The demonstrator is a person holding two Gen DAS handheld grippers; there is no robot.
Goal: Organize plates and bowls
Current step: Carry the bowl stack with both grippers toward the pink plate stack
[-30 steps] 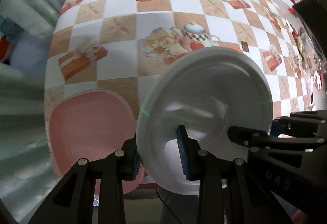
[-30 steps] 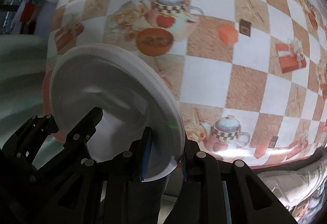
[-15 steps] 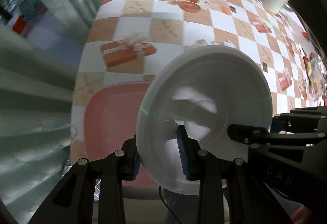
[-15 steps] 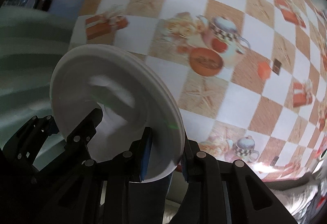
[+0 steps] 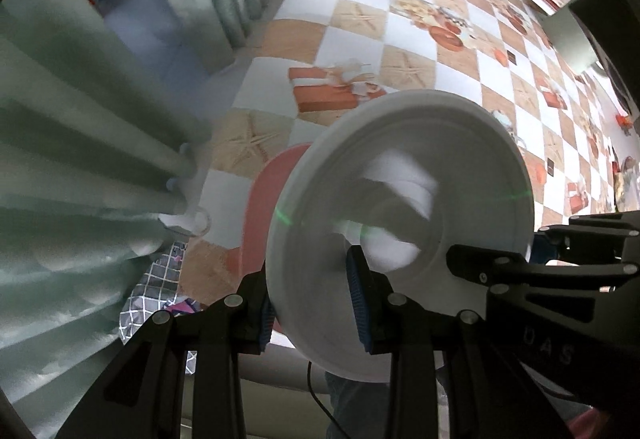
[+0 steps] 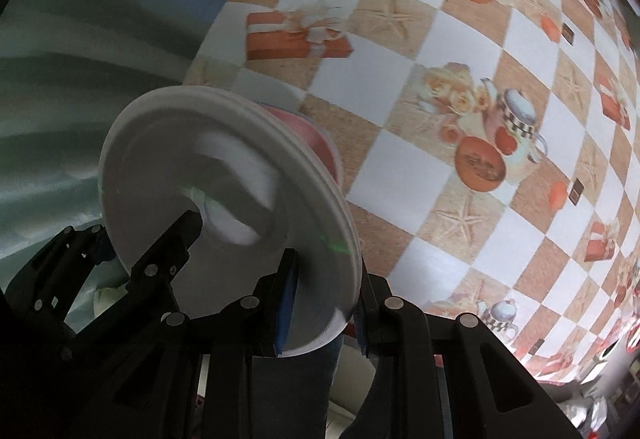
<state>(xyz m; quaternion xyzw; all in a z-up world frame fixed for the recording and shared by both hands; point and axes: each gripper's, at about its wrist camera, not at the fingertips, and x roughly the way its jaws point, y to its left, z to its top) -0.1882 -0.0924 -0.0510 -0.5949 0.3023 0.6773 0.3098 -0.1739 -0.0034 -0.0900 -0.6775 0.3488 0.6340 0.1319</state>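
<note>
A white round plate (image 5: 400, 207) hangs tilted above the table, held by both grippers at once. My left gripper (image 5: 312, 303) is shut on its left rim, the blue pads pressing either side. My right gripper (image 6: 324, 303) is shut on the opposite rim of the same white plate (image 6: 224, 179). Below and behind it, a pink plate (image 5: 264, 207) lies flat on the tablecloth near the table's corner. The white plate hides most of it, and only a pink sliver (image 6: 316, 143) shows in the right wrist view.
The table wears a checkered orange-and-white cloth (image 5: 420, 51) printed with gift boxes and teapots. A pale green curtain (image 5: 80, 159) hangs close along the table's left edge. A pale container (image 5: 568, 35) stands far back on the right.
Both grippers have carried the white plate leftward across the table and rolled it. It now hangs over the pink plate, covering most of it. The curtain has come much closer.
</note>
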